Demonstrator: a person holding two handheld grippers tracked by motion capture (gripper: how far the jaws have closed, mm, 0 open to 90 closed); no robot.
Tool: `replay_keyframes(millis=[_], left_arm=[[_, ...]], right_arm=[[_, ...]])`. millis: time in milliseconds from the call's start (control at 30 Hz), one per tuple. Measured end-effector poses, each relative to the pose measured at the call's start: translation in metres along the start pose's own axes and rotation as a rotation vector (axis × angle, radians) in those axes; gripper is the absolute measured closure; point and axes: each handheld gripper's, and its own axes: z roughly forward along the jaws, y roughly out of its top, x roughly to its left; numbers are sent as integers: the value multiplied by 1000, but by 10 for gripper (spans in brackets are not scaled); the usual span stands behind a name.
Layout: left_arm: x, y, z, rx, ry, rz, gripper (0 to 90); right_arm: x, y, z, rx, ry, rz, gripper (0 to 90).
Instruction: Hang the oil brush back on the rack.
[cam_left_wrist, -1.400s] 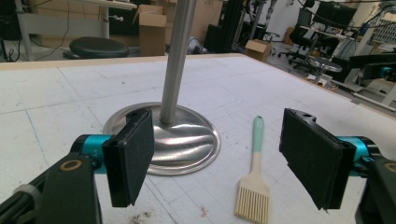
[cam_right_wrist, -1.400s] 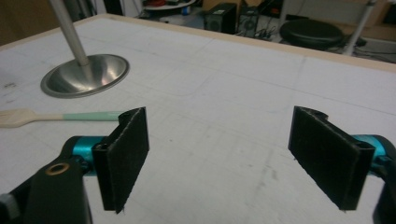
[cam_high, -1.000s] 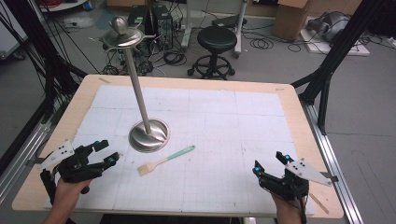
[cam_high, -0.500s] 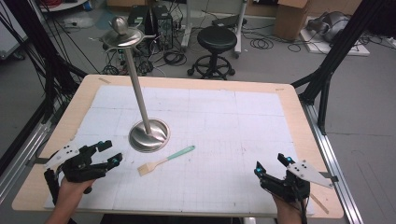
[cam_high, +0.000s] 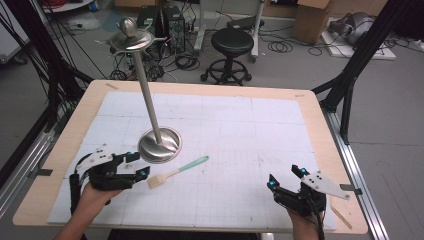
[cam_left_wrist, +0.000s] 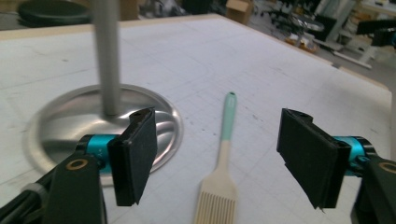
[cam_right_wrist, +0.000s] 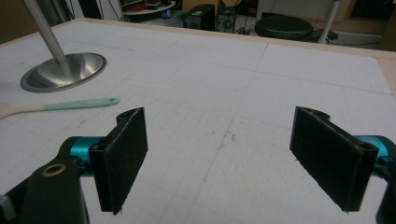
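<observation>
- Sitting across most of the frame, the table (cam_high: 320, 125) is carrying a white gridded mat, with a tall metal stand (cam_high: 159, 145) planted left of centre on its round dished base.
- Approaching the brush (cam_high: 177, 171), the left gripper (cam_high: 137, 165) is low over the mat just left of the bristle end; its jaws are standing apart and have just been closing a little, with nothing pressed between them.
- In the left gripper view the brush (cam_left_wrist: 219, 175) is lying in the gap between the jaws, bristles nearest, neither pad touching it.
- Idling at the near right edge, the right gripper (cam_high: 285, 181) is holding its jaws wide apart with nothing between them, well apart from the brush.
- Progress looks early: reach nearly lined up; grasp and lift not yet done, brush flat on the mat.
- Brush: lying just in front of the stand base, near it but apart; slim mint-green handle pointing away to the right, cream neck, flat cream ribbed head.
</observation>
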Motion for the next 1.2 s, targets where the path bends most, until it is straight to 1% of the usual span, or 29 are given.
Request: replay_keyframes(millis=[67,200,267,300,367,500,633,667,800,867,900,933,1100,1200], left_arm=[[-4,4,15,54,-33,28,351],[-12,8,42,149,-70,85,394],[-13,10,52,173,-81,87,412],[-12,10,57,183,-85,82,425],[-12,12,67,222,-80,91,443],[-12,14,83,298,-79,128,478],[-9,8,95,364,-71,125,495],[-8,7,96,374,-66,127,496],[-5,5,100,386,-50,120,498],[-5,4,102,409,-46,128,515],[-5,3,103,419,-43,135,522],[-6,3,103,424,-45,144,527],[-7,3,106,424,-35,163,538],[-9,3,107,435,-20,194,567]], right_arm=[[0,-1,1,8,1,8,179],[2,0,2,6,4,0,179],[3,1,1,4,6,-4,179],[3,1,1,4,5,-2,179],[3,0,2,3,6,-4,179],[3,0,2,6,9,-3,179],[2,0,3,11,8,-6,180],[3,0,3,11,8,1,180],[2,1,2,3,10,5,180],[0,1,0,-4,7,10,180],[1,1,0,-2,7,24,180],[-1,1,0,-5,5,17,180],[-1,1,-2,-9,4,28,180],[-1,2,-2,-17,-1,33,181]])
